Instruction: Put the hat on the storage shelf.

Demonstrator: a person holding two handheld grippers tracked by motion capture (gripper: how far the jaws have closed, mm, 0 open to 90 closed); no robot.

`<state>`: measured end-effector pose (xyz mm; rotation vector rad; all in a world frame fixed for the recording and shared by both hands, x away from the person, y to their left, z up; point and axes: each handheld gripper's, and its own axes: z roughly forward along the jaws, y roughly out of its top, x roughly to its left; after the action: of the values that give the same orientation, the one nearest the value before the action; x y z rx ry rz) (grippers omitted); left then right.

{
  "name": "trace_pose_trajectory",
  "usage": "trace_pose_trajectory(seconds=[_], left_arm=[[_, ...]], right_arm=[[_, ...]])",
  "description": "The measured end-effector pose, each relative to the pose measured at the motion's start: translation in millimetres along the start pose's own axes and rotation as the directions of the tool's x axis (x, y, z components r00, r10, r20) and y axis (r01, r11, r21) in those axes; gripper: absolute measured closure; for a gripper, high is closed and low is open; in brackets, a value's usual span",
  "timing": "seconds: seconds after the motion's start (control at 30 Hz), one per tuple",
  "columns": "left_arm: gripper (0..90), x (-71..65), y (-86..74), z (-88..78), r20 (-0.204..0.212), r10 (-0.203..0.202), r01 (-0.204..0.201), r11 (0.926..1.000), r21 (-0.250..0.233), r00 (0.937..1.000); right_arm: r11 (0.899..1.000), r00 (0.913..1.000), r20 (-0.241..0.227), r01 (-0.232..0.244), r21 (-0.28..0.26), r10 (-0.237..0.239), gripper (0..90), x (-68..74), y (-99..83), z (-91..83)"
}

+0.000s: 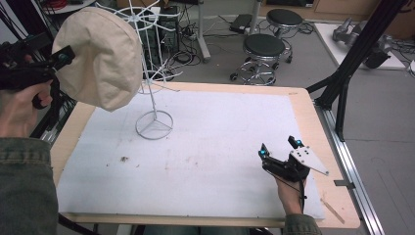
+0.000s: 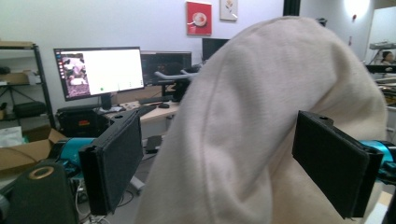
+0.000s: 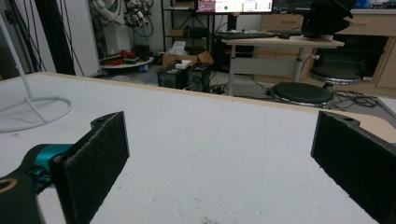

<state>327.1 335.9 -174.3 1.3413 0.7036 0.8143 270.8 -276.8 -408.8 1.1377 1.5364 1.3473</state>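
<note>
Left hand-held gripper [image 2: 217,163] is up high beside the wire stand [image 1: 152,73], jaws wide apart around the cream hat [image 1: 100,56], not pinching it. Right hand-held gripper [image 1: 279,148] rests low on the worktop [image 1: 205,147], jaws spread wide with nothing between them.

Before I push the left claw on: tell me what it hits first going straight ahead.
The beige hat. It hangs on the white wire stand, and the left claw is open with the fabric between its jaws; whether they touch it is unclear.

Even indoor light — slightly soft
</note>
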Motion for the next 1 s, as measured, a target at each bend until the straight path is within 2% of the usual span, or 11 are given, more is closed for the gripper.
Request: trace_pose_trajectory(seconds=[0.3, 0.47, 0.67, 0.77, 0.87, 1.0], left_arm=[[16.6, -2.7, -12.3, -11.8, -0.044, -0.002, 0.001, 1.0, -0.01, 0.999], [16.6, -5.8, -17.5, -17.6, -0.082, 0.002, -0.003, 0.9999, -0.013, 0.9966], [16.7, -19.3, -29.4, -27.1, -0.116, -0.002, -0.003, 0.9993, -0.039, 0.9933], [16.6, -25.4, -35.3, -31.0, -0.136, -0.004, -0.001, 0.9994, -0.035, 0.9907], [16.6, -30.6, -39.9, -34.9, -0.161, 0.011, -0.014, 0.9997, -0.018, 0.9869], [16.6, -34.6, -46.8, -43.7, -0.181, 0.001, -0.005, 0.9997, -0.026, 0.9835]], right_arm=[[1.0, 1.0, -0.003, -0.002, 0.005, 0.002, 3.2, 0.8, -0.2, -0.1], [1.0, 1.0, -0.002, 0.002, 0.005, -0.002, 3.2, 0.9, -0.2, 0.0], [1.0, 1.0, 0.0, 0.002, 0.003, -0.002, 3.2, 0.3, -0.2, -0.7], [1.0, 1.0, -0.001, -0.001, 0.001, 0.001, 3.2, 0.3, -0.2, -0.8], [1.0, 1.0, -0.001, 0.004, 0.001, -0.004, 3.2, 0.2, -0.4, -0.7], [1.0, 1.0, 0.0, 0.001, 0.003, -0.001, 3.2, 0.9, -0.3, -0.8]])
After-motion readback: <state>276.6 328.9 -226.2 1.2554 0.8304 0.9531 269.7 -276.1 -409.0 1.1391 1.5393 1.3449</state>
